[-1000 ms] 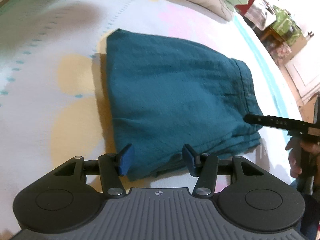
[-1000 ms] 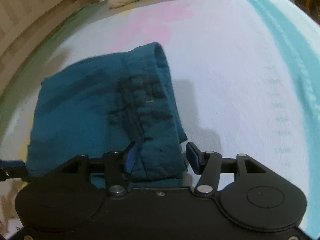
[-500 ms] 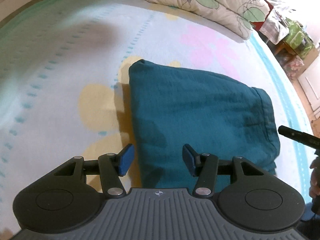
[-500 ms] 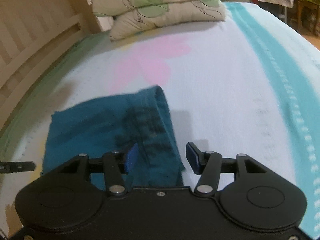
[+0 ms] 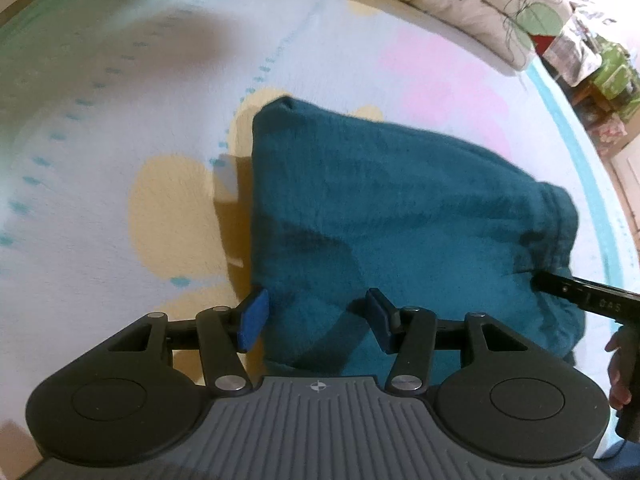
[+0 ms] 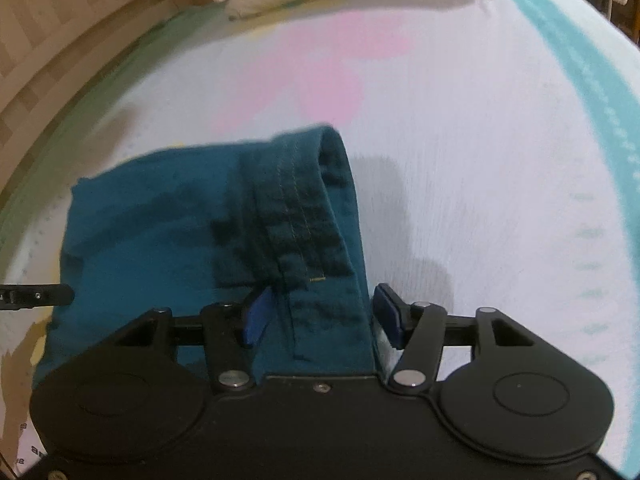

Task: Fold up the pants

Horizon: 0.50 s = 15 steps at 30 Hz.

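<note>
Both grippers, left gripper point(image 5: 316, 320) and right gripper point(image 6: 324, 316), had backed off then returned over the folded teal pants point(image 5: 400, 216); jaws wide open, gripping nothing; fold looked finished.

Left hand-held gripper point(image 5: 316, 318) jaws spread wide, right hand-held gripper point(image 6: 322, 318) likewise spread, both angled downward

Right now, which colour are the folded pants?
Dark teal pants, clearest in the left wrist view.
</note>
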Motion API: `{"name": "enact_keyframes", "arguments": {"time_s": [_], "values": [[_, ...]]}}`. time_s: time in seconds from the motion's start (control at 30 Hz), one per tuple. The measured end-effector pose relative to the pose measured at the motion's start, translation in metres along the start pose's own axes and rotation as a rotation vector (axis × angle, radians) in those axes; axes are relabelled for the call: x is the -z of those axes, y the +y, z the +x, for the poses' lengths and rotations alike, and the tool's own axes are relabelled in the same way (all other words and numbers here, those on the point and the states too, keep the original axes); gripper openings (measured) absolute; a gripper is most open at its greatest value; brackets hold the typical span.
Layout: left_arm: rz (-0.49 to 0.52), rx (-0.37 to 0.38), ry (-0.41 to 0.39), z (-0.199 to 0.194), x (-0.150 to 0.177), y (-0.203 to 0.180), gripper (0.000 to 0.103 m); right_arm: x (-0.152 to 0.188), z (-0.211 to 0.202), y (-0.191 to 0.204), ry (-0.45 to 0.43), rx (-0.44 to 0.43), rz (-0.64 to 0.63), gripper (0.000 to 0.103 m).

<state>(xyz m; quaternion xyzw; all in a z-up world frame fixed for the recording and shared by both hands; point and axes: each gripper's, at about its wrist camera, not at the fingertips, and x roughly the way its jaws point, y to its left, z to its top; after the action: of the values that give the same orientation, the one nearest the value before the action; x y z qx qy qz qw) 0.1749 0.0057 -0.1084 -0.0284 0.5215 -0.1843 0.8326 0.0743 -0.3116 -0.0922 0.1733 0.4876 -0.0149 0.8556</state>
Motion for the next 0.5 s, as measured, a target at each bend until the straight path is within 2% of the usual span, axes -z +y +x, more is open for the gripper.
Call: {"name": "enact_keyframes", "arguments": {"time_s": [0.03,0.1,0.27,0.5], "values": [[0.008,-0.011,0.002,0.003,0.001,-0.002,0.052,0.002,0.001,0.0,-0.017,-0.012,0.001,0.073],[0.032,-0.031,-0.005,0.006,0.004,-0.006,0.054,0.004,0.001,0.003,-0.031,-0.025,-0.001,0.078],[0.077,-0.073,-0.019,0.01,0.007,-0.019,0.063,0.011,0.007,0.018,-0.061,-0.025,-0.078,0.082],[0.106,-0.147,-0.036,0.018,0.012,-0.04,0.08,0.021,0.006,0.019,-0.117,-0.049,-0.061,0.084]]}}
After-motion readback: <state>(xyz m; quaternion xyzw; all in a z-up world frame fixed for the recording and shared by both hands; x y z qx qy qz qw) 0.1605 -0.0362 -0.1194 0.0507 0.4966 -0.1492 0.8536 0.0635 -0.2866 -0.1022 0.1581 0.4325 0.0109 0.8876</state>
